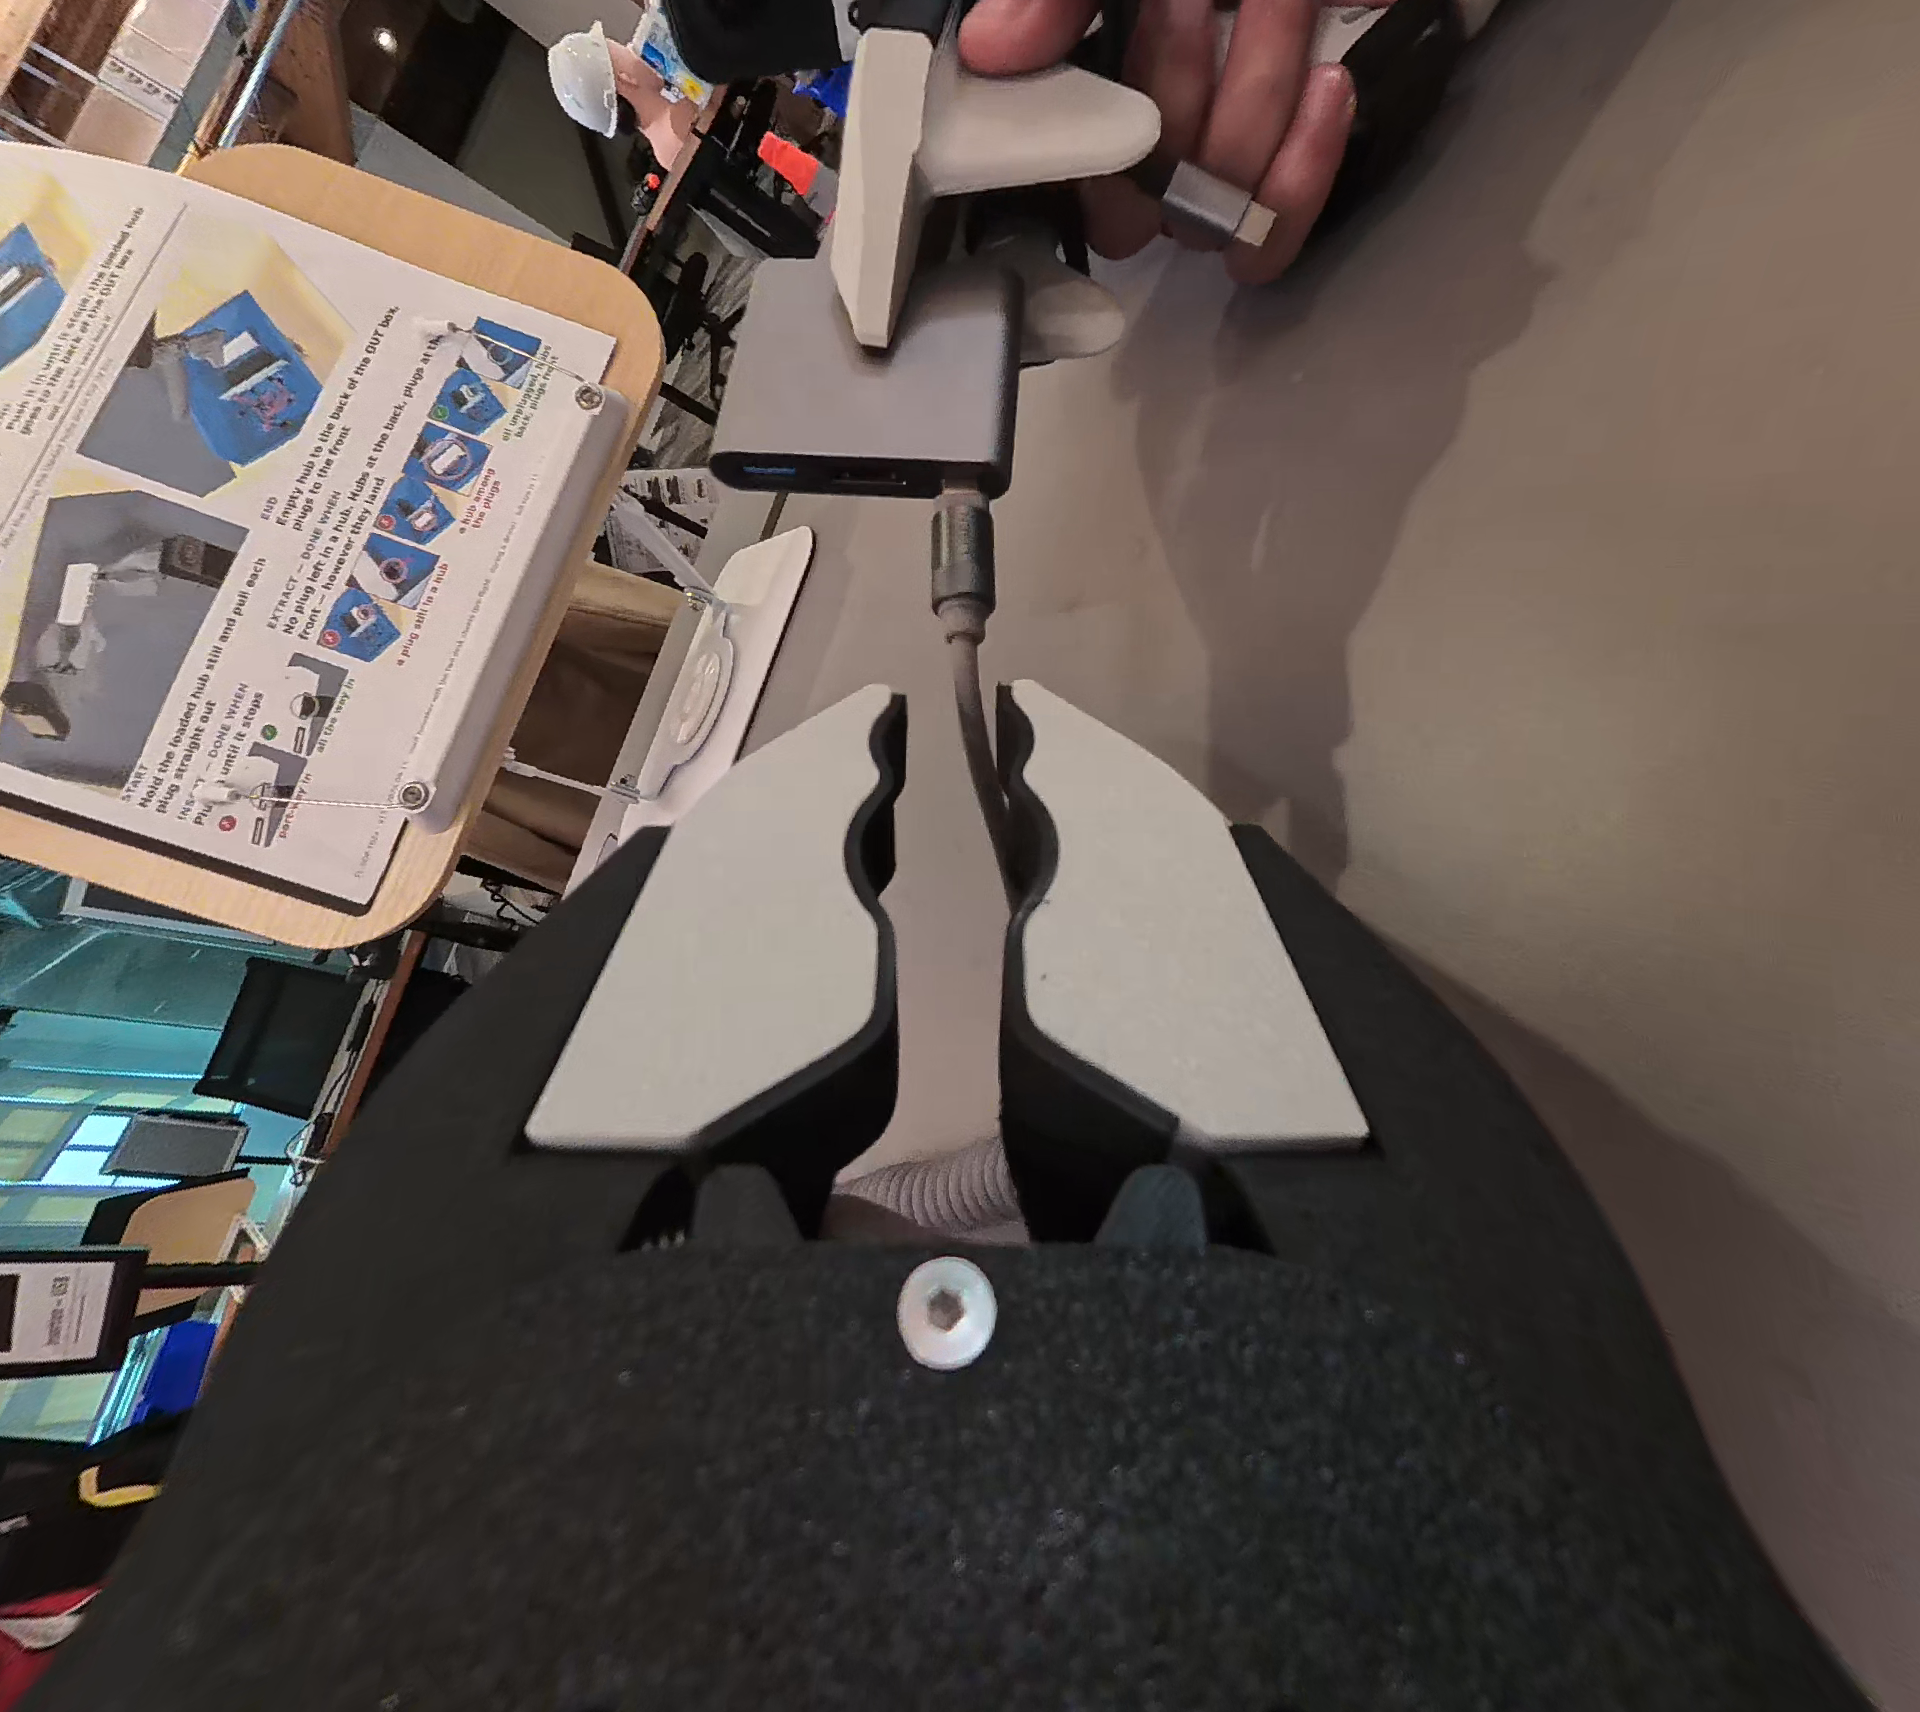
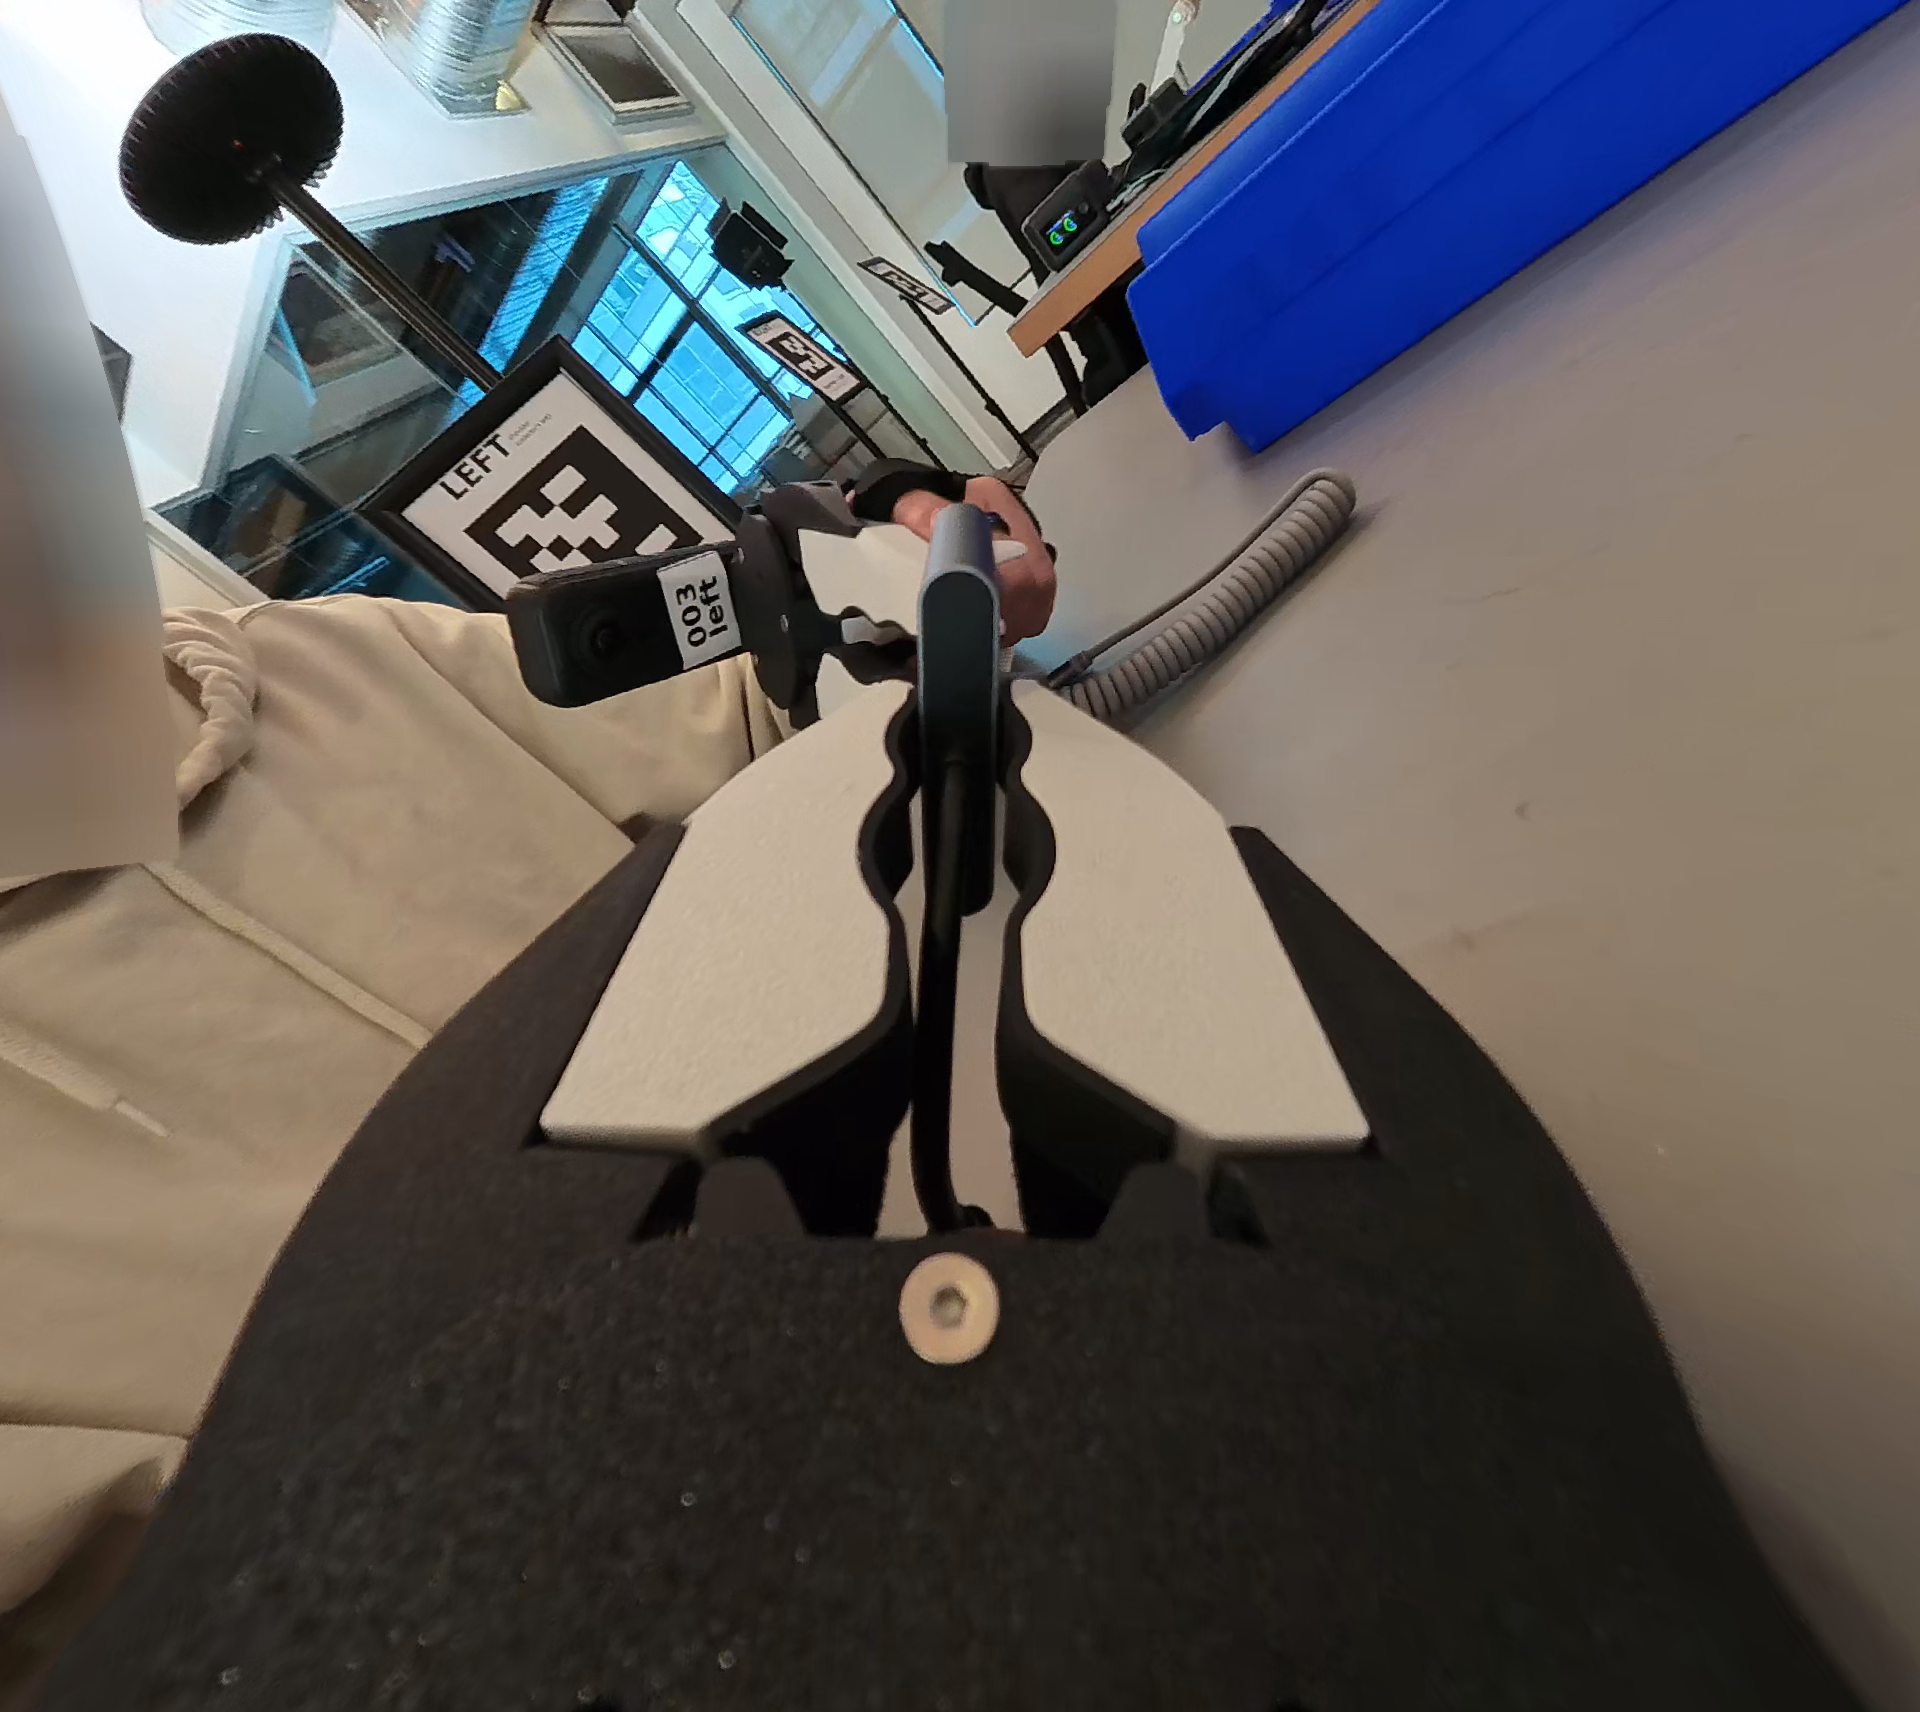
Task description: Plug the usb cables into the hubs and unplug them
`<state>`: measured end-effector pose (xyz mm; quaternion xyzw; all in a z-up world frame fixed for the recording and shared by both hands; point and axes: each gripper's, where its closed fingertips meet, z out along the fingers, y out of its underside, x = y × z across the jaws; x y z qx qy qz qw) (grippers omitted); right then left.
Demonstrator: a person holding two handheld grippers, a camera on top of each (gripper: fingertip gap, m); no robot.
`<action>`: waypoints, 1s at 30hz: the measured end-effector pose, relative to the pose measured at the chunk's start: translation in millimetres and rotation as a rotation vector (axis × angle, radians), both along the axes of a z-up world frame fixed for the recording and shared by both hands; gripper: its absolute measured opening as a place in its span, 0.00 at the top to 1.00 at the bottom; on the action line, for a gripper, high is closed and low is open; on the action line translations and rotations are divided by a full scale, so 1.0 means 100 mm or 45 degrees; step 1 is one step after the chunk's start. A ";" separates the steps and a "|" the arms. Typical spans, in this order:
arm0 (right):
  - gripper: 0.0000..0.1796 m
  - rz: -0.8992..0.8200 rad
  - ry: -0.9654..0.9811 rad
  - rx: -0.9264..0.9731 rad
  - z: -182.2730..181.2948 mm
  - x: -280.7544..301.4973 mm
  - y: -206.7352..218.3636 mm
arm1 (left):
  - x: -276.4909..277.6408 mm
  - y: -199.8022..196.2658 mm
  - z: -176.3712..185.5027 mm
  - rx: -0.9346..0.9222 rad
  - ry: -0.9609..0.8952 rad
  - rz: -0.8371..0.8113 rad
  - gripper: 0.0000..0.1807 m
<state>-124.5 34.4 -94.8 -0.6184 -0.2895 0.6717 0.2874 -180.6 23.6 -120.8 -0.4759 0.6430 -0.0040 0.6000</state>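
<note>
Cable runs between the left gripper fingers, which stand slightly apart, not clamped; its plug sits in the hub's end port. Right gripper clamps that hub edge-on, above the desk. Risks: pulling on the cord instead of the plug strains it, and an off-axis pull twists the hub loose. Coiled cable on the desk could snag.
</note>
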 end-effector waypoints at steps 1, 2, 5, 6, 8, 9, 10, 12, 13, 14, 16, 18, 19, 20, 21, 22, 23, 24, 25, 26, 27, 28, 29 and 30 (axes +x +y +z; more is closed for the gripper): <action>0.93 0.004 0.006 -0.005 0.00 0.00 0.00 | 0.00 0.00 -0.01 -0.011 0.001 -0.007 0.90; 0.93 0.010 0.008 -0.009 0.01 0.00 -0.01 | 0.01 0.00 -0.01 -0.026 -0.003 -0.012 0.89; 0.93 0.014 0.013 -0.025 0.00 0.01 0.00 | 0.03 -0.03 -0.01 -0.069 -0.024 -0.044 0.90; 0.93 0.012 0.015 -0.032 0.00 0.01 0.00 | 0.03 -0.04 0.00 -0.070 -0.041 -0.052 0.94; 0.93 0.014 0.023 -0.045 0.00 0.02 0.01 | 0.03 -0.07 0.04 -0.086 -0.074 -0.073 0.98; 0.93 0.015 0.025 -0.050 0.00 0.02 0.01 | 0.03 -0.08 0.05 -0.111 -0.081 -0.077 0.98; 0.93 0.016 0.022 -0.055 0.00 0.02 0.01 | 0.03 -0.08 0.05 -0.144 -0.083 -0.083 0.98; 0.93 0.017 0.024 -0.066 0.00 0.02 0.02 | 0.03 -0.09 0.09 -0.182 -0.104 -0.094 0.99; 0.93 0.019 0.021 -0.070 -0.01 0.02 0.01 | 0.03 -0.09 0.09 -0.195 -0.099 -0.089 0.99; 0.93 0.015 0.019 -0.073 -0.01 0.02 0.02 | 0.02 -0.08 0.12 -0.175 -0.107 -0.085 0.99; 0.93 0.013 0.030 -0.087 0.00 0.04 0.03 | 0.00 -0.06 0.14 -0.178 -0.082 -0.076 0.99; 0.93 0.016 0.046 -0.093 0.01 0.06 0.03 | -0.03 -0.05 0.16 -0.182 -0.076 -0.080 1.00; 0.93 0.020 0.066 -0.100 0.03 0.07 0.03 | -0.05 -0.04 0.16 -0.191 -0.068 -0.079 1.00; 0.93 0.020 0.073 -0.108 0.03 0.07 0.03 | -0.06 -0.05 0.17 -0.188 -0.067 -0.084 1.00; 0.93 0.017 0.070 -0.110 0.03 0.08 0.04 | -0.06 -0.05 0.15 -0.197 -0.049 -0.086 1.00; 0.93 0.022 0.076 -0.110 0.03 0.07 0.03 | -0.07 -0.06 0.14 -0.193 -0.035 -0.088 1.00; 0.93 0.027 0.081 -0.111 0.04 0.07 0.03 | -0.07 -0.07 0.12 -0.194 -0.012 -0.096 1.00; 0.93 0.027 0.078 -0.112 0.04 0.07 0.03 | -0.07 -0.09 0.09 -0.196 0.017 -0.100 1.00; 0.93 0.026 0.074 -0.114 0.03 0.07 0.03 | -0.08 -0.09 0.06 -0.186 0.048 -0.101 1.00; 0.93 0.025 0.077 -0.114 0.03 0.07 0.03 | -0.09 -0.07 0.04 -0.178 0.080 -0.092 1.00; 0.93 0.022 0.078 -0.112 0.04 0.08 0.04 | -0.10 -0.06 0.01 -0.185 0.102 -0.087 1.00; 0.93 0.016 0.072 -0.110 0.03 0.08 0.04 | -0.10 -0.05 0.00 -0.199 0.099 -0.085 1.00; 0.93 0.007 0.066 -0.107 0.03 0.09 0.05 | -0.11 -0.03 -0.01 -0.217 0.075 -0.077 1.00; 0.93 -0.001 0.064 -0.104 0.03 0.10 0.06 | -0.12 0.00 -0.02 -0.248 0.043 -0.049 1.00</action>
